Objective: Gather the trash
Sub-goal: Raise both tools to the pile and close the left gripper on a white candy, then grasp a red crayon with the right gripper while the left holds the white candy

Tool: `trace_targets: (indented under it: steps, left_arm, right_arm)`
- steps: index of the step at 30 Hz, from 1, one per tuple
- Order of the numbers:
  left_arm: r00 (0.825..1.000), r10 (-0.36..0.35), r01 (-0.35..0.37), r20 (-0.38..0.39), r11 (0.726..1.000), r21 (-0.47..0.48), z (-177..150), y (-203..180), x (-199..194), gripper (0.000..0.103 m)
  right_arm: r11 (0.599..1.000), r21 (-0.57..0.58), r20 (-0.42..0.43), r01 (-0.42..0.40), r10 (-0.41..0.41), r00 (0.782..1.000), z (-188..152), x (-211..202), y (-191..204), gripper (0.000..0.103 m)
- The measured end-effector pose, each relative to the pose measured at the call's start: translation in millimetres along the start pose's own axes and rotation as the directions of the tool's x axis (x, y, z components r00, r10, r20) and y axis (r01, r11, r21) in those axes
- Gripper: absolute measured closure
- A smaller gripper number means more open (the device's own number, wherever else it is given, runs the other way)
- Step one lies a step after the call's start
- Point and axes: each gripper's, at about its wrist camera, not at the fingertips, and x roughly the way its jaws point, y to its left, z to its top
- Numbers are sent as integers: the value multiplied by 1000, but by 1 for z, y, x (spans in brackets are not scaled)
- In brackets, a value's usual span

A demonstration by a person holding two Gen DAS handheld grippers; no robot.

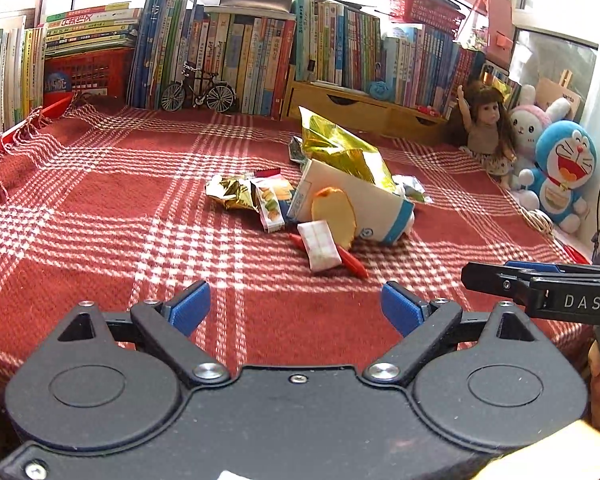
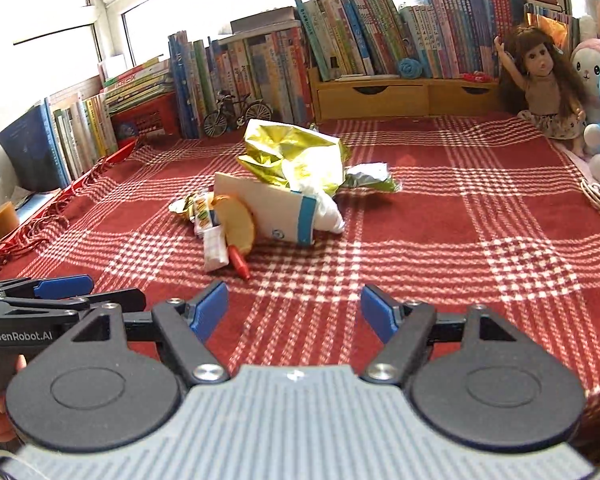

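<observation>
A heap of trash lies mid-cloth: a tipped white paper cup with a blue band, a gold foil bag behind it, a yellow round piece, small snack wrappers, a white packet and a red wrapper. My left gripper hovers open just short of the heap, nothing between its blue pads. My right gripper is also open and empty, beside the left one; its side shows as a black gripper at the right edge.
A red-and-white plaid cloth covers the surface. Rows of books, a toy bicycle and wooden drawers line the back. A doll and plush toys sit at the right.
</observation>
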Motion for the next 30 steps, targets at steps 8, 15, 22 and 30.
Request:
trace_targets:
  steps: [8,15,22,30]
  left_arm:
    - [998,-50,48,-31,996,-75,24,-7,58,58]
    - [995,-45,37,-87,995,-95,33,-17,108,77]
    - [998,-40,36,-47,996,-80,36,-10,100,82]
    - [1000,3,-1,21,996,-86,47,13,68,82]
  right_arm:
    - [997,10,4,76,-76,997,12,31,-17,31]
    - [994,-40,-2,98,-98,995,8,44,-14,35]
    - [995,-65,5,78,-78,997,13,58,-9,38]
    - [996,-89,-18,-14,13,1000,18,78,13,42]
